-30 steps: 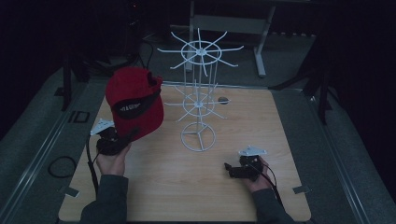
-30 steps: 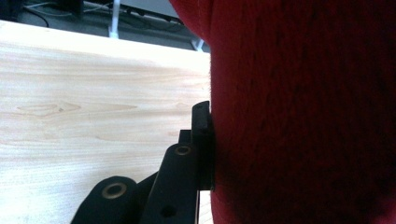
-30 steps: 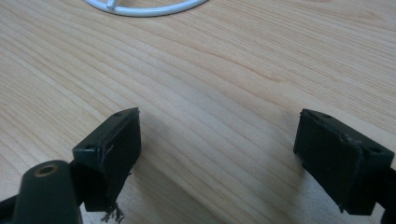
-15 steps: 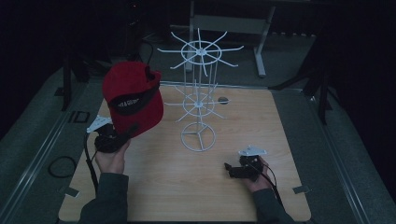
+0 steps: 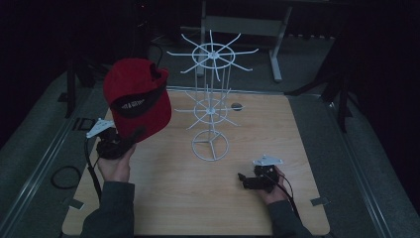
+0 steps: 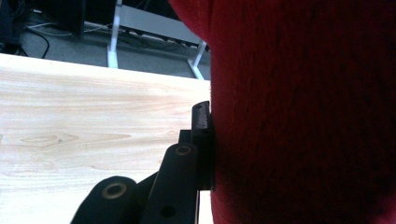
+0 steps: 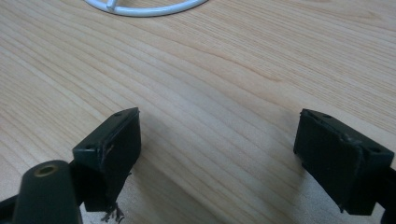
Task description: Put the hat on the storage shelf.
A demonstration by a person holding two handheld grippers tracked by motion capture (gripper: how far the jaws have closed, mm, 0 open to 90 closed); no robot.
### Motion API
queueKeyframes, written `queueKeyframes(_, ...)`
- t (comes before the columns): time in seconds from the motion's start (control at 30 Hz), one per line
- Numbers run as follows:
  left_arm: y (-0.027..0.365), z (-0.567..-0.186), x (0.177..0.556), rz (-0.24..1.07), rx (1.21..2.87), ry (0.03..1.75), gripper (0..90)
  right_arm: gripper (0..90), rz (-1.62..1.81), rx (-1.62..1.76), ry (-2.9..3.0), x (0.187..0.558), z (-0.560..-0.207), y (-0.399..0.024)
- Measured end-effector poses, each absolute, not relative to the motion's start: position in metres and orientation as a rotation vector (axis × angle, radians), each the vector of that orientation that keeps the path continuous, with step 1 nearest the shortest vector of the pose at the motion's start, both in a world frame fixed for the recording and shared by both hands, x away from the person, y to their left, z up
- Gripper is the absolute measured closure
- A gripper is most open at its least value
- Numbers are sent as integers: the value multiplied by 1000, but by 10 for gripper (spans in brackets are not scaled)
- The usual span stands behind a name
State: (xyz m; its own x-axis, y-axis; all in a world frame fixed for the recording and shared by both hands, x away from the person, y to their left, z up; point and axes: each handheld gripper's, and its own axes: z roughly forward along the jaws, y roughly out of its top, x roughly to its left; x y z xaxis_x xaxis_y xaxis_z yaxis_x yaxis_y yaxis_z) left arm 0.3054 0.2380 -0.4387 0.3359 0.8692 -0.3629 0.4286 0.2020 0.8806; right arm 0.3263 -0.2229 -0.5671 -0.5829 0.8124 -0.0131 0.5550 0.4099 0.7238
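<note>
1. Gripping a red cap (image 5: 137, 96) by its lower edge, the left gripper (image 5: 115, 143) holds it raised well left of the white wire rack (image 5: 210, 111), clear of the wooden table (image 5: 163, 198); the cap's crown stands upward and its dark front panel faces the camera, a pose that seems meant to keep the opening free for a hook.

2. Seen along the left gripper's own camera, one black jaw presses flat against the red cloth (image 6: 303, 116), the fabric hiding the other jaw; the jaws are clenched on the cap.

3. Standing at the table's middle, the rack carries two tiers of spokes on one post, the upper wheel (image 5: 212, 50) spreading wide above the lower one, and its ring base (image 5: 210, 145) sits flat on the wood. All the hooks look bare, so the cap appears bound for one of them, most likely on the side nearest it.

4. Lying beyond the rack, toward the table's far edge, is a small dark round thing (image 5: 236, 105), too dim to name.

5. Resting low on the table to the right of the rack's base and nearer the person, the right gripper (image 5: 250, 181) waits in a hand (image 5: 270, 186); its jaws are spread wide and hold nothing, with bare wood between them, apparently kept out of the way.
</note>
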Motion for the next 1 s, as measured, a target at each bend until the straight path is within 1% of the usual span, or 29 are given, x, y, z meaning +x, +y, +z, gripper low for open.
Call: queueKeyframes(1.0,243,-408,308,497,1382,1265,841,147,977,1176,2310,326,-567,-223)
